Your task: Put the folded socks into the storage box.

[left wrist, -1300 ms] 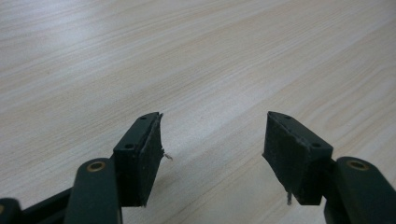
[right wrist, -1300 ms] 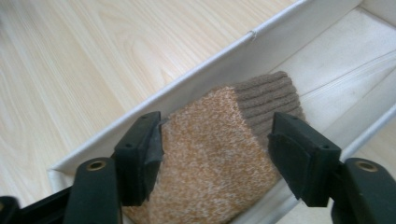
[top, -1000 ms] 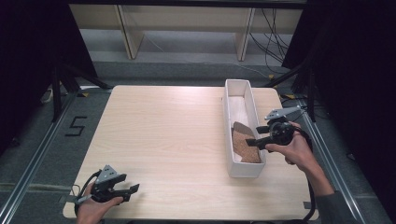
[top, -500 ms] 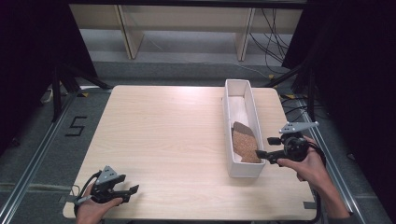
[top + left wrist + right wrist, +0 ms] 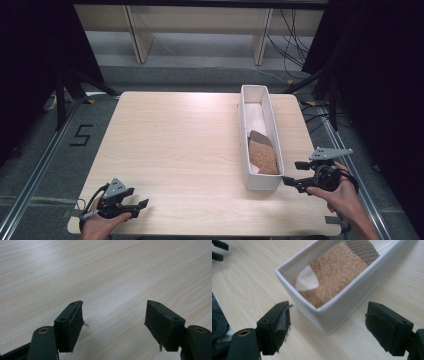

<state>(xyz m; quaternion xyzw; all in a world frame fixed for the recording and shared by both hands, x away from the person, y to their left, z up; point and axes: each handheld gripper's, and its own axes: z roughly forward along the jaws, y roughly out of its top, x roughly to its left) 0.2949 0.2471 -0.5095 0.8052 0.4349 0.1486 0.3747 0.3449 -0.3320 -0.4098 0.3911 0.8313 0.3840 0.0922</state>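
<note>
Now you are holding the right tongs just beside the near end of the white bin, at the right side of the tabletop, and their jaws have just been opening; they are standing wide apart with nothing between the pads. Seen from the right gripper view, the right tongs are pointing at the bin's near corner, which is sitting beyond the jaws and apart from both pads. Inside the bin, the brown sock is lying flat toward the near end, its darker ribbed cuff pointing to the far end; in the right gripper view the sock is showing a white toe patch next to the near wall. Your left hand is resting at the near left corner of the tabletop, well apart from the bin, and the left tongs are pointing right along the near edge. Their jaws are standing open too, and in the left gripper view the left tongs are framing bare wood grain.
</note>
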